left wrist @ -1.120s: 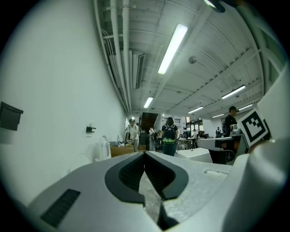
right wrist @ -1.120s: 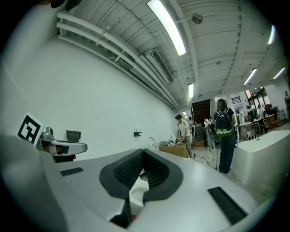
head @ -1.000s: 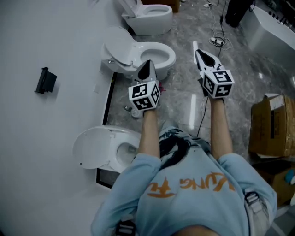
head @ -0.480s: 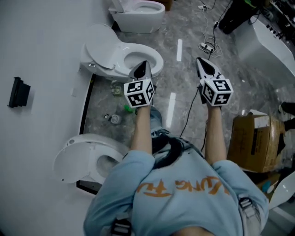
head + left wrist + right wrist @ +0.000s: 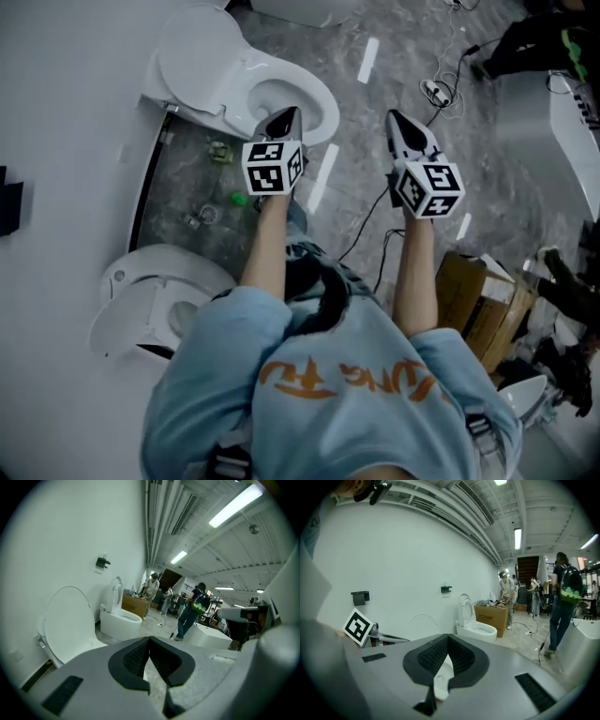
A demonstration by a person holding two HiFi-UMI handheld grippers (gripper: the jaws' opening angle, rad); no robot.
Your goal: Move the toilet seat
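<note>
The toilet seat [image 5: 192, 52] stands raised at the far left, a smooth, glossy white oval leaning back against the white wall [image 5: 56, 112] behind its open bowl [image 5: 323, 105]. A second toilet [image 5: 141, 291] sits nearer along the same wall. The left gripper [image 5: 286, 114] hangs over the near rim of the bowl with its jaws clenched on nothing. The seat lies to the far left of those jaws, clear of them, and in the left gripper view it rises at the left edge, apart from the tips. The right gripper [image 5: 394, 117], jaws likewise clenched and empty, is over the grey floor [image 5: 361, 141] right of the bowl, well apart from the seat. A cardboard box [image 5: 473, 295] stands near right.
</note>
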